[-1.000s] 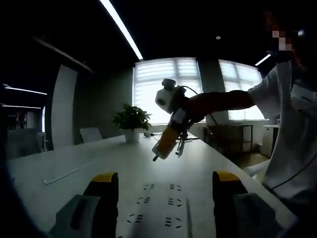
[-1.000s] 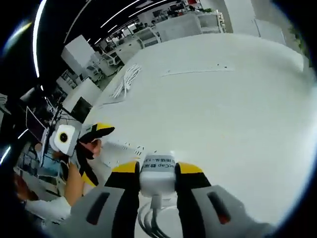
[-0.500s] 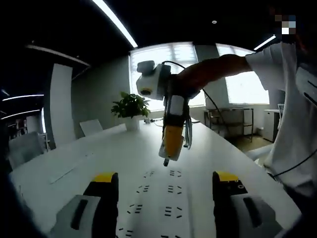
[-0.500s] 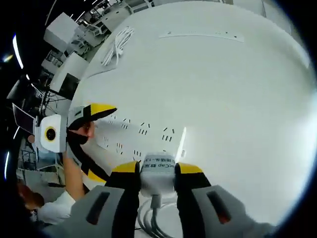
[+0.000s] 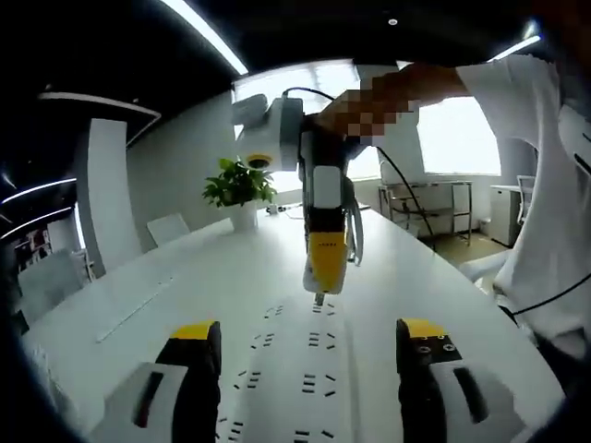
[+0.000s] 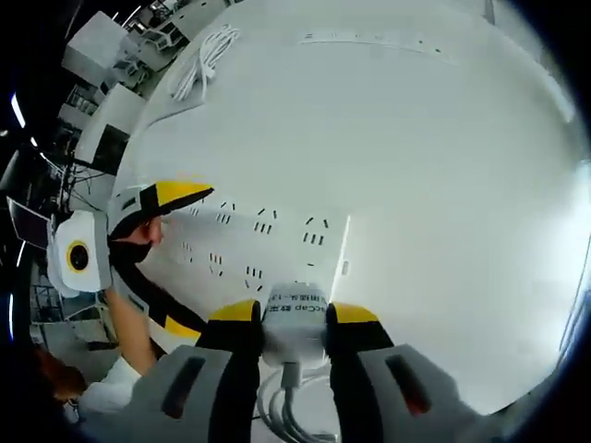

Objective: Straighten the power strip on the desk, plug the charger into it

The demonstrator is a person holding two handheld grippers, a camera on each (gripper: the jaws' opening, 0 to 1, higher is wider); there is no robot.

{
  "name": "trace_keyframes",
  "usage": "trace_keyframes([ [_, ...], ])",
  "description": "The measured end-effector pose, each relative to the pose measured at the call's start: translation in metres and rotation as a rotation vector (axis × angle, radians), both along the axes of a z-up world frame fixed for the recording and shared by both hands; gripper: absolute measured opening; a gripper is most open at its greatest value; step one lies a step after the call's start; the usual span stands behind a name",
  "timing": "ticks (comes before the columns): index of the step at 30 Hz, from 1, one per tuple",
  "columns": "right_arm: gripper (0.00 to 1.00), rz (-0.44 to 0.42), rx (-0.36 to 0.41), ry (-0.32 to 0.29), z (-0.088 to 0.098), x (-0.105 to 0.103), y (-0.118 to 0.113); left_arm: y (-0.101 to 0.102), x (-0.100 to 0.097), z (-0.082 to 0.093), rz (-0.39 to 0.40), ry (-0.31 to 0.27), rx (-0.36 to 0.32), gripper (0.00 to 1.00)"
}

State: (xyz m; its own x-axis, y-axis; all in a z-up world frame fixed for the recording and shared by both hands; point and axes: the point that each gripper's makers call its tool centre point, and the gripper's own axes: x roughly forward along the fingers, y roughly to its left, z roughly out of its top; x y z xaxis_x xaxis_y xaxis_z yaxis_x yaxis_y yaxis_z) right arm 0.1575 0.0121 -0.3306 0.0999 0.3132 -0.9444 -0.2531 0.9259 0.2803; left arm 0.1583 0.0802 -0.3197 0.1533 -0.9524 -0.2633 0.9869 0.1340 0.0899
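A white power strip (image 5: 295, 369) lies flat on the white desk and runs away between the jaws of my left gripper (image 5: 307, 329). Those jaws stand wide apart, one on each side of the strip. My right gripper (image 5: 320, 288) points straight down just over the strip's far sockets. In the right gripper view, the right gripper (image 6: 294, 314) is shut on a white charger (image 6: 294, 330), whose cable trails back toward the camera. Below the charger lies the power strip (image 6: 268, 245). The left gripper (image 6: 175, 260) straddles the strip's left end.
A potted plant (image 5: 238, 189) stands at the far end of the desk. A second long white strip (image 6: 379, 41) and a coiled white cable (image 6: 205, 57) lie farther off. A person in a white shirt (image 5: 545, 203) stands by the desk's right edge.
My right gripper, still holding the charger, has swung from a slant to upright. It has dropped until it is just over the strip's far sockets. The left jaws keep the same spread.
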Motion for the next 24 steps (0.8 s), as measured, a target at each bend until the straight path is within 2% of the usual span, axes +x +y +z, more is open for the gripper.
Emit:
trace_keyframes([
  [2, 0.28, 0.014, -0.028, -0.010, -0.002, 0.004, -0.003, -0.001, -0.004, 0.000, -0.006, 0.001, -0.005, 0.79],
  [5, 0.28, -0.018, -0.019, 0.014, -0.004, 0.003, -0.002, -0.002, -0.007, 0.000, -0.011, 0.001, -0.007, 0.79],
  [10, 0.28, -0.020, -0.055, 0.000, -0.006, 0.008, -0.003, -0.007, -0.016, 0.001, -0.033, -0.002, -0.008, 0.79],
  [17, 0.28, -0.038, -0.085, 0.003, -0.010, 0.005, -0.002, -0.013, -0.021, 0.000, -0.040, -0.009, -0.004, 0.78],
  [21, 0.28, -0.065, -0.088, 0.011, -0.010, 0.005, -0.001, -0.017, -0.024, 0.004, -0.038, -0.023, -0.013, 0.75],
  [24, 0.28, -0.064, -0.097, 0.018, -0.010, 0.003, 0.000, -0.028, -0.023, 0.007, -0.037, -0.058, -0.024, 0.72],
])
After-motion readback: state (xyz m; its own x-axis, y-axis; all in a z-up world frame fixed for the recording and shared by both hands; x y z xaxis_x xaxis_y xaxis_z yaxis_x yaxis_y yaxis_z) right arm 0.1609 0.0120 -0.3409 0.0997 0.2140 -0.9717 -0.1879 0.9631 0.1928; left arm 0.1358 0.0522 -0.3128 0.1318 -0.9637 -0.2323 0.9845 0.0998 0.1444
